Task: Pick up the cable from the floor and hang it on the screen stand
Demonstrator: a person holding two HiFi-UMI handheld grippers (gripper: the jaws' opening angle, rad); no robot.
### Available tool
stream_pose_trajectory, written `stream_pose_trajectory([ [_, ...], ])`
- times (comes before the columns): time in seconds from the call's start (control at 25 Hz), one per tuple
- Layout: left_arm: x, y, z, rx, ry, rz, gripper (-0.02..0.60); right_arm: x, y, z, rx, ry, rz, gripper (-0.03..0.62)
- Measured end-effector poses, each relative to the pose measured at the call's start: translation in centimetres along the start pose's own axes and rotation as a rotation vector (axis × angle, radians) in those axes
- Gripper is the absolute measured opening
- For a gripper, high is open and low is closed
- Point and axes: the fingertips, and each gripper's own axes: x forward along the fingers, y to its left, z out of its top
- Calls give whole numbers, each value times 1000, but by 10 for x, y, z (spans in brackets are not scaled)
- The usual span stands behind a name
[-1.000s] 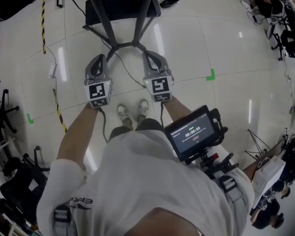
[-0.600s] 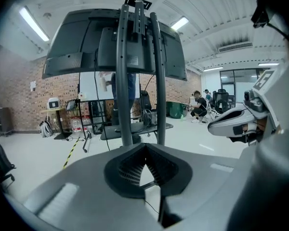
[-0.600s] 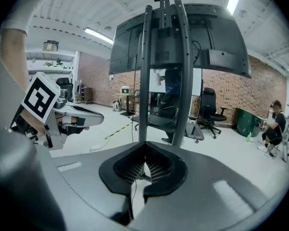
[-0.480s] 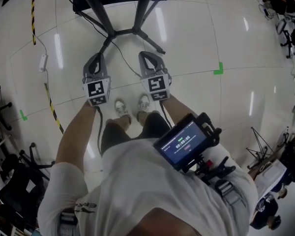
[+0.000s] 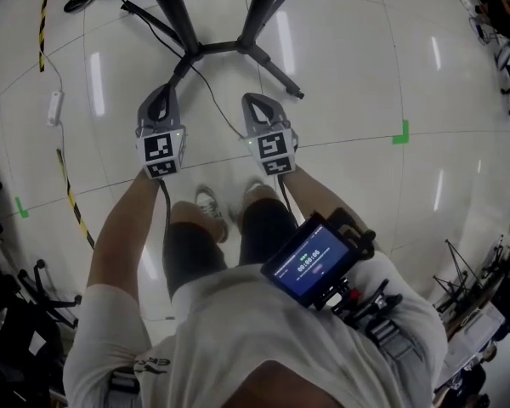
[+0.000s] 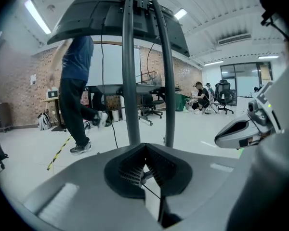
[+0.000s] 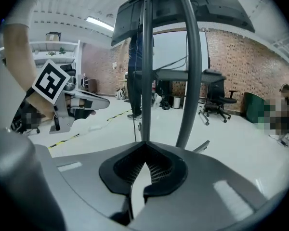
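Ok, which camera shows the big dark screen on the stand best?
The left gripper view: the big dark screen spans its top, from below. The right gripper view crops it; the head view shows mainly the stand's black poles.

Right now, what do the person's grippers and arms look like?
Both the left gripper and the right gripper are grey, with tapering jaws lined by black ribbed pads. Each carries a cube with black-and-white square markers, and a dark cable trails back along each forearm. The person wears a white short-sleeved shirt.
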Motion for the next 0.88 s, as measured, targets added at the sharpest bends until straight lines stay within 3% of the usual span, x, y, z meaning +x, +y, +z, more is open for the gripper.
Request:
stream_pose_trajectory([
  [0.48, 96, 19, -176, 16, -39, -30, 2, 141, 17, -179, 8, 7, 45, 15],
  [0.68, 117, 15, -222, 22, -56, -43, 2, 178, 29, -232, 17, 17, 63, 15],
  [0.88, 116, 11, -244, 25, -38, -60, 3, 195, 45, -273, 25, 68, 79, 21],
])
